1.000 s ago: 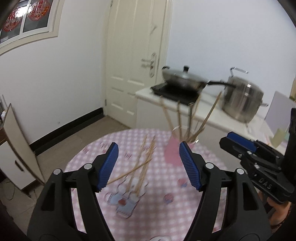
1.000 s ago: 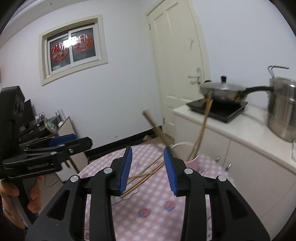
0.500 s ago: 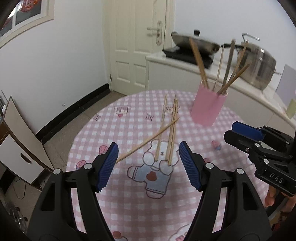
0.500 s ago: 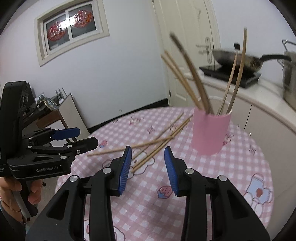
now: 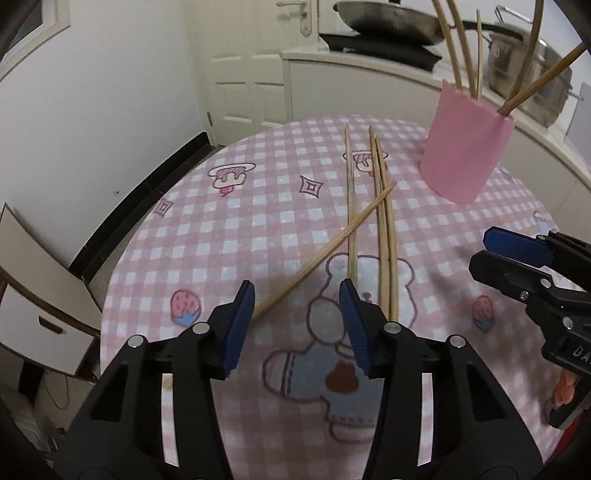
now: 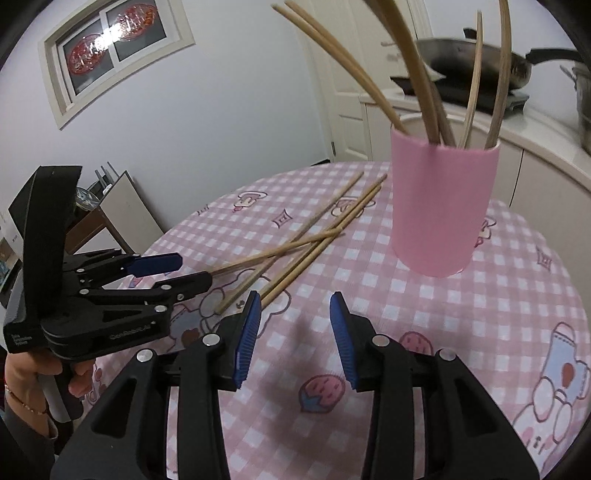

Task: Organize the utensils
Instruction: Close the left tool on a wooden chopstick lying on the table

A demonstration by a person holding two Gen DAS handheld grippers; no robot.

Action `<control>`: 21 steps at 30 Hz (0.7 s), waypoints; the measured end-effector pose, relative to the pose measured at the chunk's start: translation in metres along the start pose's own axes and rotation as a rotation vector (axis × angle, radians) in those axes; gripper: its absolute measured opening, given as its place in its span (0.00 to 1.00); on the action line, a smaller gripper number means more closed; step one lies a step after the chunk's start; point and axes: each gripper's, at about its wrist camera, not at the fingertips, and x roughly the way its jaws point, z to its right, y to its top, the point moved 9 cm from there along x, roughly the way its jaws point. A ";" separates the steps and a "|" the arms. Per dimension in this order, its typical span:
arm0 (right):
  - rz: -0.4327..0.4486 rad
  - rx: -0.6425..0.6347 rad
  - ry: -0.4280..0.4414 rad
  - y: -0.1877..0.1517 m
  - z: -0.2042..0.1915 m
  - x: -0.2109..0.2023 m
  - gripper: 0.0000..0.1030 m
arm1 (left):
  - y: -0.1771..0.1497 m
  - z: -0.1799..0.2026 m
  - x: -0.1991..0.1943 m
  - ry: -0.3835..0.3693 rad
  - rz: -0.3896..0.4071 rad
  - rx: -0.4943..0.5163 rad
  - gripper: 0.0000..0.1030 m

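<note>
Round desk (image 5: 207, 236) under pink checked cloth with cartoon prints. Four loose chopsticks (image 5: 384, 236) flat on cloth near middle: three roughly parallel, fourth crossing them at a slant. Pink cup (image 5: 465, 147) upright beyond them, well apart from loose ones, several more chopsticks standing in it and leaning outward. Left tongs (image 5: 297, 291) low over near ends of loose chopsticks, jaws apart and just been closing; slanted stick's near end reaching gap between pads, contact not discernible, nothing clamped. Right tongs (image 6: 294, 306) just beside same bundle on cup side, jaws apart, only cloth between. Wok (image 5: 388, 20) and steel pot (image 5: 532, 62) on counter behind.
</note>
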 end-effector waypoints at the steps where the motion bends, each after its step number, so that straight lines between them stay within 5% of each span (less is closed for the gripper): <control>1: -0.002 0.004 0.003 0.001 0.001 0.002 0.36 | 0.002 0.001 0.006 -0.001 -0.007 0.011 0.46; 7: -0.014 0.012 0.010 0.005 0.006 0.011 0.37 | 0.011 0.000 0.028 -0.007 -0.037 0.017 0.40; 17: -0.032 0.009 0.009 0.011 -0.004 0.028 0.37 | 0.015 -0.008 0.036 -0.023 -0.029 -0.039 0.06; 21: -0.042 -0.007 0.001 0.016 -0.016 0.040 0.37 | 0.008 -0.025 0.032 -0.017 -0.035 -0.091 0.06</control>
